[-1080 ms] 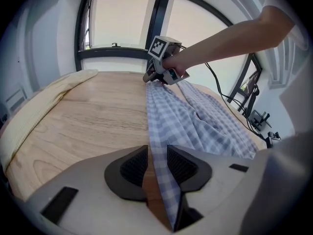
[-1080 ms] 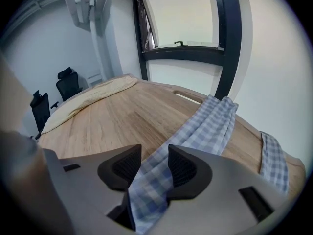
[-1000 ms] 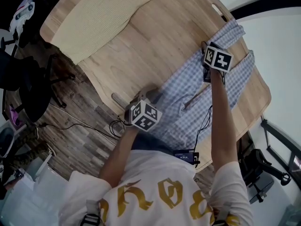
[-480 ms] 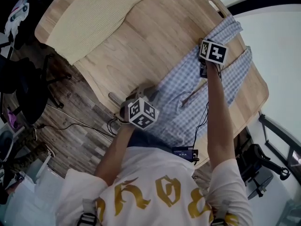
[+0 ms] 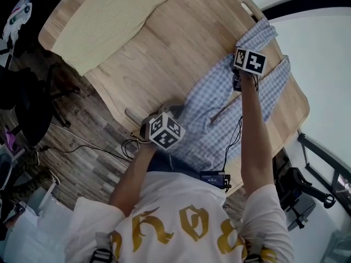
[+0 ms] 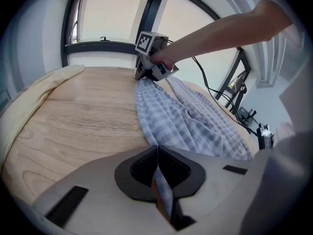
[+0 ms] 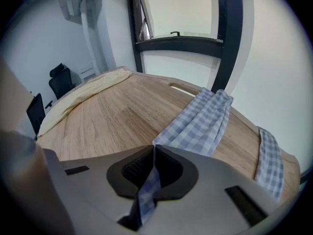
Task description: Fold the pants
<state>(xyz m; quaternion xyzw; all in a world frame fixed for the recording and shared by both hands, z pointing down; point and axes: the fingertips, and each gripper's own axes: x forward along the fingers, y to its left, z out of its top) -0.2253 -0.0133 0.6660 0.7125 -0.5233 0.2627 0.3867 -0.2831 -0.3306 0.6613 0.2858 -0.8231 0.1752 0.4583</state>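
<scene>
Two claws just snapped shut on the pants (image 5: 214,111) spread across the surface (image 5: 164,48): left claw (image 6: 156,151) pinching the near end, right claw (image 7: 152,151) farther along.

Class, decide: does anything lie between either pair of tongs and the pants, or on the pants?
Nothing visible does. The left tongs and right tongs have just closed on the checked pants, cloth pinched between their jaws. The cream cloth lies apart at the table's far end.

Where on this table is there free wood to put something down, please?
Free: the broad strip of bare table between the yellow cloth and the checked pants. Crowded: the right side, where the pants lie and the left gripper and right gripper have just closed on them.
</scene>
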